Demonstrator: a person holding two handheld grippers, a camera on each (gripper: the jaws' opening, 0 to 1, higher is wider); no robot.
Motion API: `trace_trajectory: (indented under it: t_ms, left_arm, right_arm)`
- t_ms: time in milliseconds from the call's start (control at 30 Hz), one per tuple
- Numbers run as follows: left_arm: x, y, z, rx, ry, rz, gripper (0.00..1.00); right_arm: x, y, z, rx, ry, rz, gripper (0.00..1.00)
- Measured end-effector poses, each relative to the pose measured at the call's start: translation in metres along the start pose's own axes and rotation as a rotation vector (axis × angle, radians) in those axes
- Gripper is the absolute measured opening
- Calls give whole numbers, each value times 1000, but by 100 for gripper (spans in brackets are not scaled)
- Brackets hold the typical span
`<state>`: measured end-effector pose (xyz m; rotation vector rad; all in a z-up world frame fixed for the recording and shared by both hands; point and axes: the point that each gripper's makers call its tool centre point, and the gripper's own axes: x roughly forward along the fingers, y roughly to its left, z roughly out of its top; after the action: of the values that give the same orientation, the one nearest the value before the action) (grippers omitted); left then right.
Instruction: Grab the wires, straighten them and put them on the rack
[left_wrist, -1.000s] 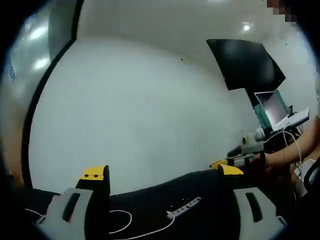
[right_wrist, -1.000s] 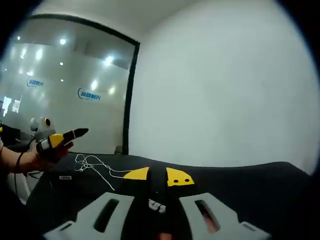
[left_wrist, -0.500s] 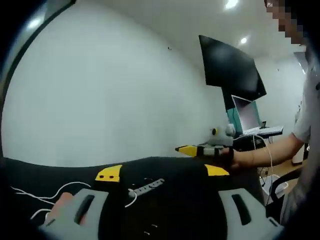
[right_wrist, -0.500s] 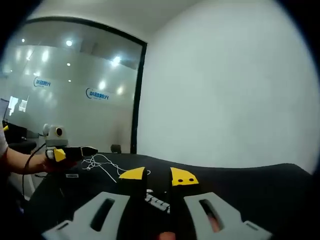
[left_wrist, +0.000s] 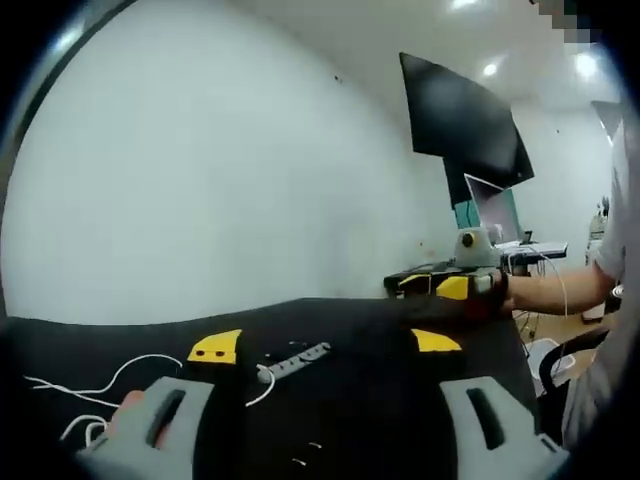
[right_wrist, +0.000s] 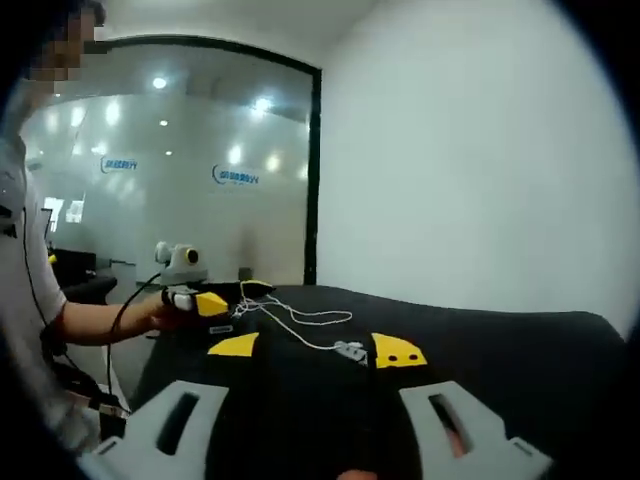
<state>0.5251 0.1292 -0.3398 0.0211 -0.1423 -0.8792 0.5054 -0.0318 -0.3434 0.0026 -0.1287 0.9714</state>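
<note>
Left gripper view: the left gripper (left_wrist: 325, 345), grey-bodied with yellow-tipped jaws, rose from the bottom of the frame with jaws spread wide and grasping nothing. Between them lay a black cloth-covered table (left_wrist: 380, 400). A thin white wire (left_wrist: 90, 390) curled at lower left, beside the left jaw. A white power strip (left_wrist: 295, 360) lay at lower centre, a white lead at its near end. The right gripper (left_wrist: 398, 285) hovered at centre right above the table's far edge; whether its jaws were parted there I cannot tell.

Right gripper view: the right gripper's jaws stood released and apart at the bottom. The wire trailed across centre frame to the left gripper at centre left.
</note>
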Motion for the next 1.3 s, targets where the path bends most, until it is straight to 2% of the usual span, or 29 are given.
trace_trajectory:
  t_ms: [33, 67, 100, 167, 267, 467, 533, 633, 800, 933, 1100, 1200, 1300]
  left_arm:
    - [0, -1, -3, -16, 18, -10, 61]
    - [0, -2, -5, -26, 28, -16, 60]
    - [0, -2, -5, -28, 29, -15, 60]
    - [0, -1, -5, -16, 24, -6, 60]
    - [-4, 1, 0, -20, -1, 5, 60]
    - [-5, 7, 2, -24, -12, 36, 59]
    - [-5, 7, 3, -35, -16, 36, 58]
    - [-5, 11, 2, -36, -15, 57, 56]
    - [-6, 9, 5, -60, -33, 44, 56]
    - [-5, 5, 5, -49, -29, 33, 54]
    - [-5, 4, 5, -53, -30, 23, 54]
    - [-5, 1, 5, -43, -34, 11, 54]
    - [-3, 5, 3, -37, -30, 8, 54]
  right_arm:
    - [-3, -1, -9, -16, 14, 6, 41]
    - [-7, -5, -19, -24, 118, -7, 42]
    - [-2, -7, 4, -16, -24, -13, 42]
    - [-3, -8, 8, 27, -47, 0, 38]
    - [-7, -13, 11, 32, -63, -18, 36]
    - [-10, -24, 9, 28, -66, -64, 38]
    - [-12, -35, 0, 50, -24, -115, 38]
    - [-11, -43, -3, 81, -19, -120, 38]
    - [-12, -48, 0, 89, -39, -114, 37]
    - [-11, -46, -1, 94, -34, -107, 37]
    - [-9, -33, 2, 68, -39, -62, 37]
    - [-6, -22, -2, 45, -17, -29, 37]
    - [-6, -19, -2, 36, -18, -16, 37]
